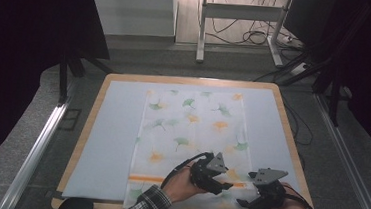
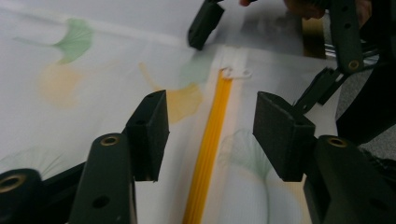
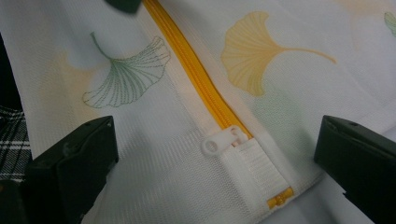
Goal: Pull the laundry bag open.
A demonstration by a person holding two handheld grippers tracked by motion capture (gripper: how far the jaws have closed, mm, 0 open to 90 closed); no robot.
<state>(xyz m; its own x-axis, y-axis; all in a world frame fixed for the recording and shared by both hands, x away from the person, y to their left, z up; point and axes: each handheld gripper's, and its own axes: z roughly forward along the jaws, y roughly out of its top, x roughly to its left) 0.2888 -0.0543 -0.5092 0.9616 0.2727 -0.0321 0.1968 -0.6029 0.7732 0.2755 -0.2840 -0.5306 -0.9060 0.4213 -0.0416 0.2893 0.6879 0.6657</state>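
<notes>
1. Left gripper [image 2: 210, 135]: jaws partly apart, pads clear of the fabric on either side, holding nothing; orange zipper [image 2: 208, 149] running straight up between them.
2. Right gripper [image 3: 215, 163]: jaws spread wide, nothing pinched; white zipper pull [image 3: 219, 140] lying between the pads, touching neither.
3. White zipper pull sitting at the end of the orange zipper [image 3: 196, 74], just before a white ribbed fabric tab [image 3: 254, 170] at the bag's edge; a short orange stub showing below that tab.
4. Same pull seen small in the left gripper view [image 2: 236, 72], beyond the left pads, with one jaw of the right gripper [image 2: 204, 25] resting near it.
5. White mesh laundry bag [image 1: 191, 130] printed with green and orange ginkgo leaves, lying flat along the middle of the table; zipper [image 1: 167, 180] crossing its near end as an orange line.
6. From above: left gripper [image 1: 210, 174] over the zipper line on the bag, right gripper [image 1: 262, 191] just beside it at the bag's near right corner.
7. Pale blue mat [image 1: 105, 138] beneath the bag, on a wooden table [image 1: 89, 127].
8. Plaid sleeve [image 1: 148, 204] at the left forearm, near edge.
</notes>
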